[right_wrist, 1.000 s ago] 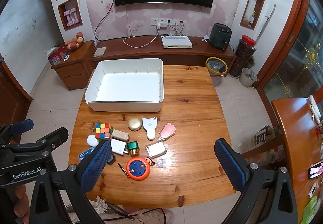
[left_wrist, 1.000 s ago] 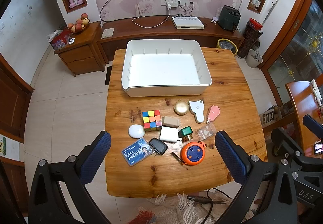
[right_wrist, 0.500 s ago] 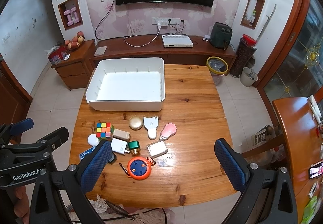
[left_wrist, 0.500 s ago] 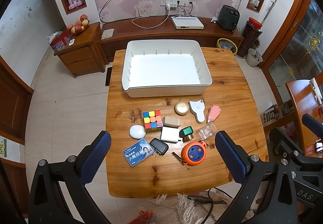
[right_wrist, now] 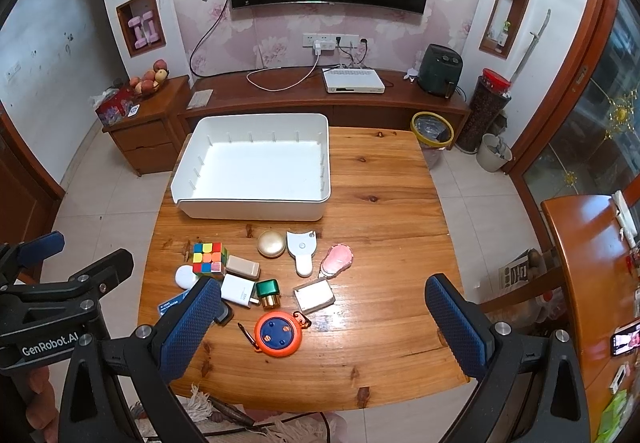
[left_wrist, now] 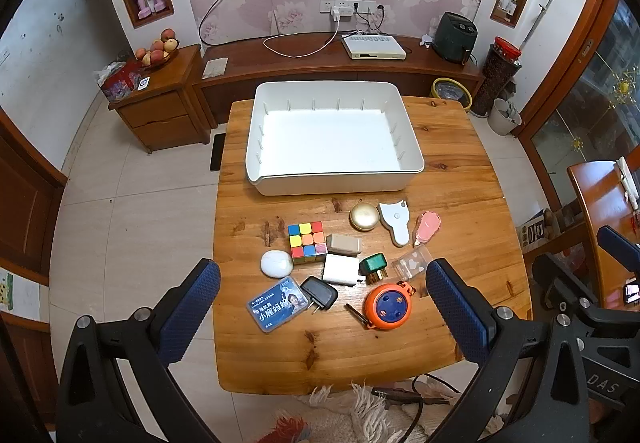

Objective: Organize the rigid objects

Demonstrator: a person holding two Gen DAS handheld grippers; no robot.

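An empty white bin (left_wrist: 332, 135) (right_wrist: 256, 167) stands at the far side of the wooden table (left_wrist: 460, 203). Several small objects lie in front of it: a colour cube (left_wrist: 307, 242) (right_wrist: 208, 258), a gold round case (left_wrist: 364, 216), a white tool (left_wrist: 396, 221), a pink brush (left_wrist: 428, 227), a white charger (left_wrist: 341, 269), a green-gold box (left_wrist: 374, 267), an orange reel (left_wrist: 387, 306) (right_wrist: 279, 335), a blue card (left_wrist: 277, 304), a black plug (left_wrist: 319, 293), a white pebble (left_wrist: 276, 263). My left gripper (left_wrist: 320, 315) and right gripper (right_wrist: 324, 327) are open, empty, high above the table's near edge.
A TV cabinet (left_wrist: 320, 59) and a drawer chest with fruit (left_wrist: 160, 91) stand behind the table. A yellow-rimmed bin (right_wrist: 432, 127) is at the far right corner. A second wooden table (right_wrist: 592, 263) is at the right. A fringed rug (left_wrist: 360, 415) lies below.
Both views have shifted slightly; the table and objects sit a little lower in the frames. No object has moved. Both grippers stay open.
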